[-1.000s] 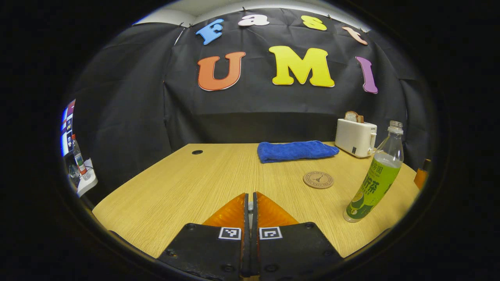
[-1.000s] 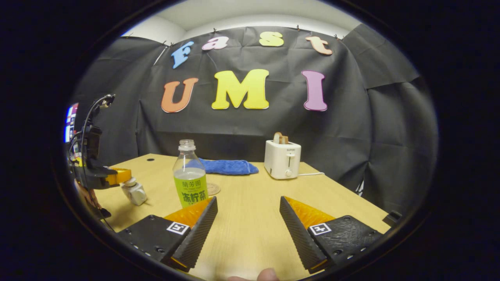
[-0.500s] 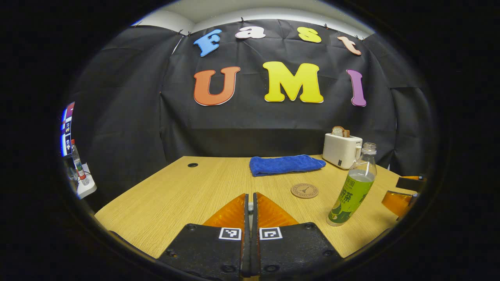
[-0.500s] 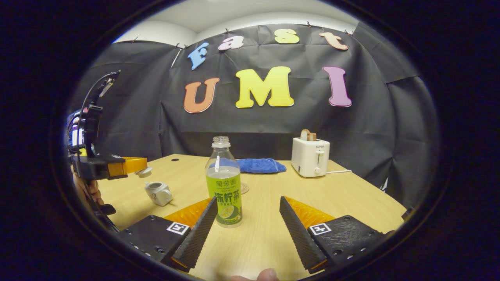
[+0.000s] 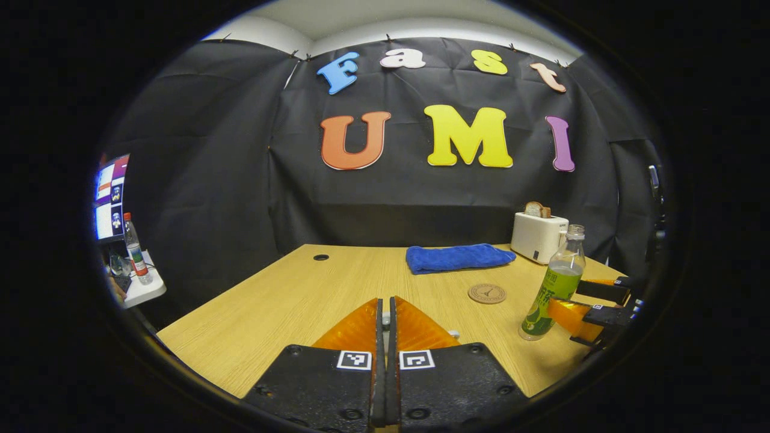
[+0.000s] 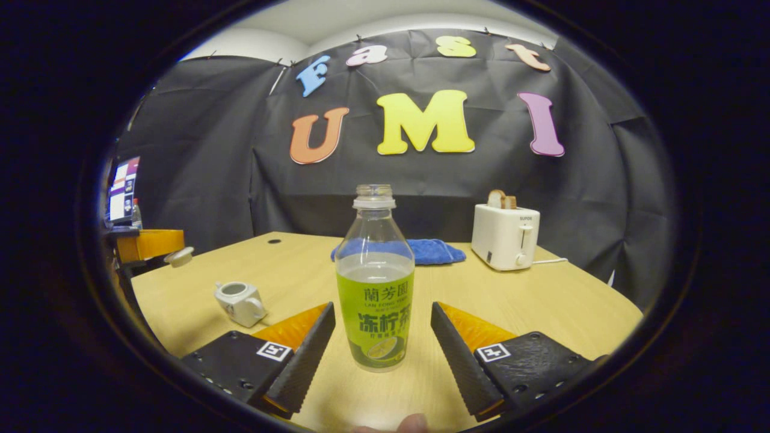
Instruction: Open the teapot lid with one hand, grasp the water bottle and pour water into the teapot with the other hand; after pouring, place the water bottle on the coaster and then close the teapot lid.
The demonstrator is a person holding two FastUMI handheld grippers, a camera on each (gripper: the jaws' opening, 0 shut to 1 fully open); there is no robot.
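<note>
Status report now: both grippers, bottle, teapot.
Left gripper shut on teapot lid, held clear of open teapot. Right gripper open, fingers either side of water bottle, not yet closed. Nothing blocking; coaster free.

On the bench I count one teapot, its one lid held off it, one uncapped water bottle, one round coaster, one folded blue towel and one white toaster with two slices of bread. Two tools: left, right. One more bottle stands off the bench's left edge.
</note>
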